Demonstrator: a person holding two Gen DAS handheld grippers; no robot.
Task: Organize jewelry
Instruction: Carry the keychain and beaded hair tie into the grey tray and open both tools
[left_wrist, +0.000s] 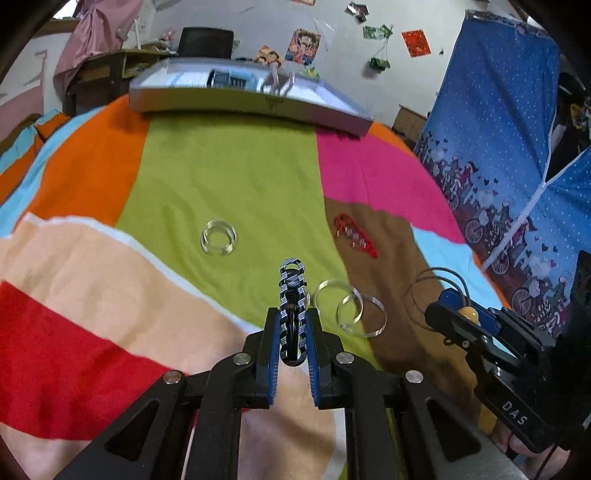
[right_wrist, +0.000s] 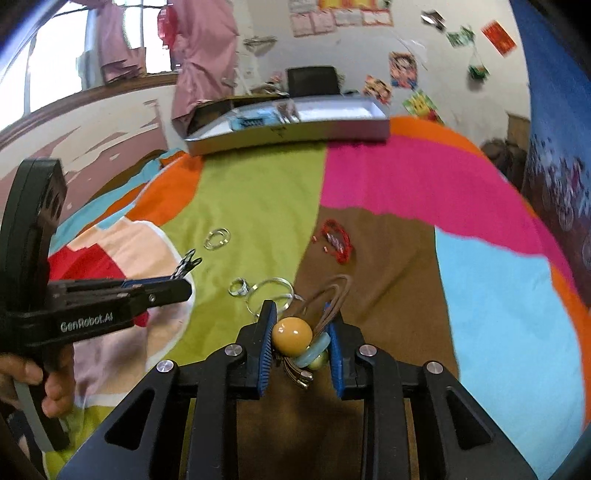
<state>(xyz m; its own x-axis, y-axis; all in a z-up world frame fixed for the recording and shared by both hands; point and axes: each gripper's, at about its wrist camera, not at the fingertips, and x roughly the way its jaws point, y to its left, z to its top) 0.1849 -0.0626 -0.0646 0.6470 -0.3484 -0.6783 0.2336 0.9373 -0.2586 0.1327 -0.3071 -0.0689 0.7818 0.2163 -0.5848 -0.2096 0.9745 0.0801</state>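
A bed under a patchwork blanket (left_wrist: 229, 177) of lime, orange, pink, brown and sky blue fills both views; a silver box (left_wrist: 236, 99) lies open at its far edge, at twelve o'clock, against a white wall with posters.

The left gripper (left_wrist: 292, 332) is nearly closed, its blue pads clamped on a black-and-white patterned bracelet (left_wrist: 291, 291) that stands edge-on between them and pokes out past the tips, lifted clear of the blanket. The right gripper (right_wrist: 301, 343) is narrowed on a beaded cord bracelet (right_wrist: 295, 339): its mustard bead presses the left pad, a pale blue disc touches the right, and brown cord loops arch forward.

On the lime patch, a clear bangle (left_wrist: 218, 237) lies at eleven o'clock of the left gripper, and two overlapping clear bangles (left_wrist: 349, 308) just beside it at two o'clock. A red bracelet (left_wrist: 355, 236) rests on the brown patch, well apart.
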